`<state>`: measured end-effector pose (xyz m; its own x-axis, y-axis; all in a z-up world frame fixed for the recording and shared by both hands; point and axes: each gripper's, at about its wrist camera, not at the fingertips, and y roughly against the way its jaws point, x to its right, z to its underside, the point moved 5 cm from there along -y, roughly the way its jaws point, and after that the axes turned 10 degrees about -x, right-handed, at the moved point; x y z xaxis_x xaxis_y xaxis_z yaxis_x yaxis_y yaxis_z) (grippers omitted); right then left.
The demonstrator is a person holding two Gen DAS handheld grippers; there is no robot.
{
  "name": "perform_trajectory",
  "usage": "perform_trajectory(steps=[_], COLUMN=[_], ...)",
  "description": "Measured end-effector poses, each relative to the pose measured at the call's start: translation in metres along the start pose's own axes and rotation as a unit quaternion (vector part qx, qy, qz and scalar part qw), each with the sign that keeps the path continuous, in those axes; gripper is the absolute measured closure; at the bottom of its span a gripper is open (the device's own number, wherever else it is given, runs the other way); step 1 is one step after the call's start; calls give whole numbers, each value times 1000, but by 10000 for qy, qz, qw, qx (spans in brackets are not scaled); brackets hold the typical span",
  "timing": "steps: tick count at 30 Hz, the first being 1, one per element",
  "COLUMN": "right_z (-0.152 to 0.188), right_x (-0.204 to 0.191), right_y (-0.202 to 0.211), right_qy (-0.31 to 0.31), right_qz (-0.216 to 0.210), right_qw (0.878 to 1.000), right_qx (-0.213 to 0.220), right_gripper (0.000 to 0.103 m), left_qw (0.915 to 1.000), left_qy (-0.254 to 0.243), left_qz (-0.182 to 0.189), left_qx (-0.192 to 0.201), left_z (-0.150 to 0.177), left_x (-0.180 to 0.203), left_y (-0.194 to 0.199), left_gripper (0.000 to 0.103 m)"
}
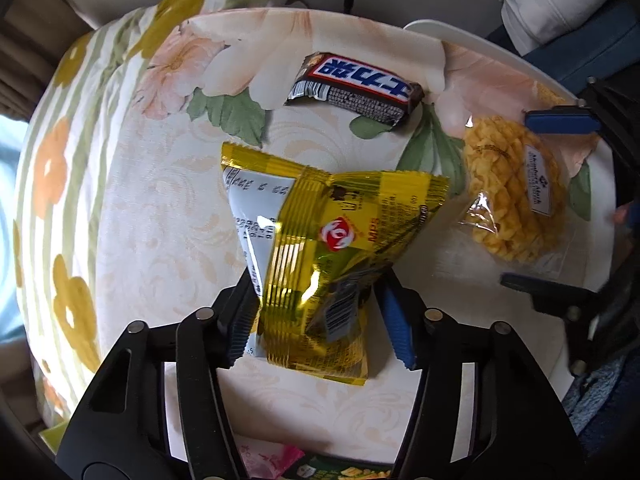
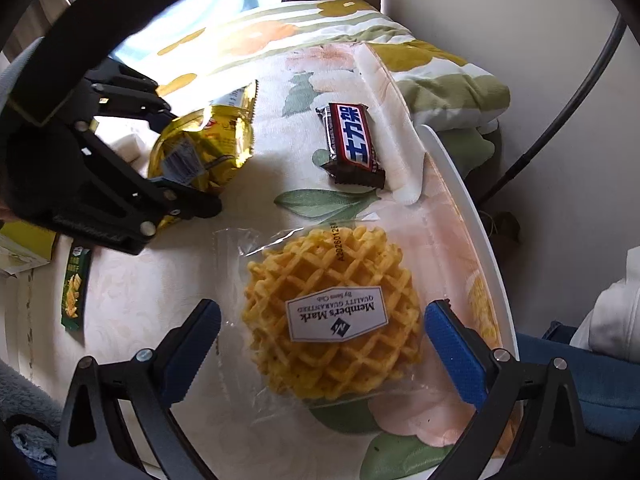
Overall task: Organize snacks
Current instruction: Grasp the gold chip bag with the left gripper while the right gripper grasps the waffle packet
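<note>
A yellow foil snack packet (image 1: 320,240) lies on the floral-clothed round table (image 1: 160,220), and my left gripper (image 1: 318,320) is shut on its near end, crumpling the foil between the blue pads. The right wrist view shows the same packet (image 2: 208,144) bulging in the left gripper (image 2: 180,156). A clear-wrapped waffle (image 2: 332,312) with a white label lies between the fingers of my right gripper (image 2: 324,340), which is open and apart from it on both sides. That waffle (image 1: 508,192) and right gripper (image 1: 552,204) also show at the right of the left wrist view. A dark chocolate bar (image 1: 356,88) (image 2: 352,144) lies farther back.
A green snack packet (image 2: 74,288) lies at the table's left, with a pink packet (image 1: 268,460) near it. A floral quilt (image 2: 420,60) is bunched behind the table. The white table rim (image 2: 472,208) runs close on the right. A yellow-green box (image 2: 24,248) sits at the far left.
</note>
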<state>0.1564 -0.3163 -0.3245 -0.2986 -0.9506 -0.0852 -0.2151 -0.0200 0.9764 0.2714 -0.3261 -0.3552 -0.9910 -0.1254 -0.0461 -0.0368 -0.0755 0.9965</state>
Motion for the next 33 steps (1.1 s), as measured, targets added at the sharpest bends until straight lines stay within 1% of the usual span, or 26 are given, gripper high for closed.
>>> perform_trajectory(steps=[5, 12, 14, 15, 17, 19, 21, 27, 33], right_z=[-4, -9, -9, -8, -8, -6, -4, 0, -4], right_x=[1, 1, -2, -4, -5, -4, -4, -6, -10], right_y=[-4, -14, -18, -19, -16, -12, -6, 4, 29], right_qy=[39, 183, 353, 427, 423, 440, 430, 476, 539], right_qz=[-11, 124, 312, 413, 385, 370, 328, 243, 123], right_qw=[10000, 9996, 9986, 9979, 9982, 9983, 9985, 9985, 9977], right_qx=[-27, -170, -229, -247, -176, -121, -36, 93, 381], right_gripper=[1, 0, 1, 2, 11, 22, 27, 35, 36], left_qw=[9997, 9990, 9988, 9987, 9983, 9979, 9973, 9948, 9891], left_qy=[233, 419, 456, 478, 537, 604, 682, 967, 1391], left_qz=[105, 156, 174, 194, 214, 231, 257, 284, 269], left_qx=[28, 40, 47, 46, 59, 74, 86, 163, 393], left_z=[4, 11, 12, 12, 12, 13, 14, 19, 27], left_x=[-6, -8, -8, -8, -9, -9, -11, -11, -17], left_y=[3, 3, 4, 4, 6, 8, 9, 20, 48], left_gripper=[53, 54, 54, 54, 54, 54, 54, 54, 54])
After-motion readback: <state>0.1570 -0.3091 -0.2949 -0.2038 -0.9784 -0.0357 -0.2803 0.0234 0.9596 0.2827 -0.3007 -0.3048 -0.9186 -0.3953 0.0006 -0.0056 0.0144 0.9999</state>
